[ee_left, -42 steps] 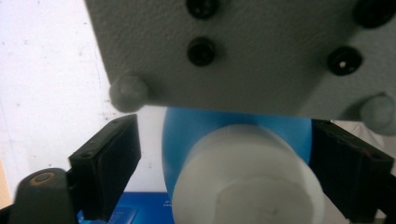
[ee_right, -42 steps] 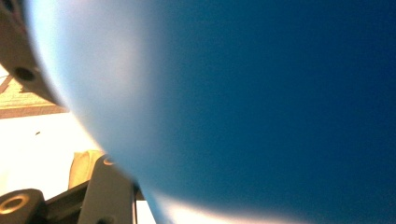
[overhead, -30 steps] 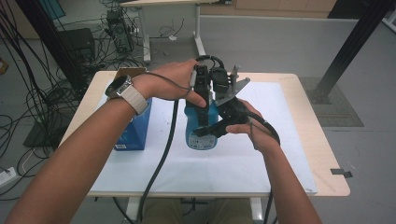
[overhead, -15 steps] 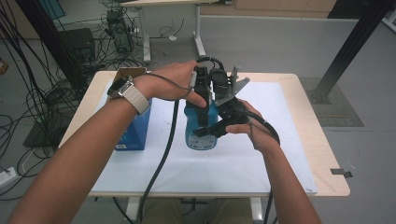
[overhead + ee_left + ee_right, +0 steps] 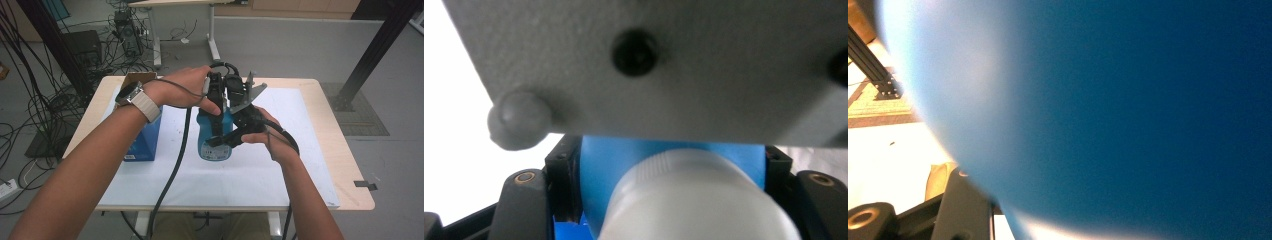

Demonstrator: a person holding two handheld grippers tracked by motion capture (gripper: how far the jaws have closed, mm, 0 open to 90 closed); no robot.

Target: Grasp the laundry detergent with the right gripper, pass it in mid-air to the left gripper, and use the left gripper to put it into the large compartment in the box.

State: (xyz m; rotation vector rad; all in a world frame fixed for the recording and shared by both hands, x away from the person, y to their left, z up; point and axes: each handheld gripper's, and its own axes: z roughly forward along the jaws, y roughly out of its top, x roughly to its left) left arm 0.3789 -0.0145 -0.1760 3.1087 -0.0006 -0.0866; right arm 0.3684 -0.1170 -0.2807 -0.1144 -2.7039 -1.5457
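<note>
Blue plastic bottle (image 5: 214, 142) stands upright mid-table on the white mat (image 5: 150, 180) — we judge it rigid, smooth, probably slippery, so body and cap are the places to hold. Our right gripper (image 5: 235, 137) is clamped on its body; our left gripper (image 5: 216, 107), jaws just closing from above, now pinches the pale ribbed cap (image 5: 694, 200) between its 2 pads.

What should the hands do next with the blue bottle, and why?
Probably twist the cap off. The right tool is shut on the blue bottle, holding it upright on the table, and the left tool has just been closing its jaws around the pale cap, so a small turn looks like the next step.
</note>
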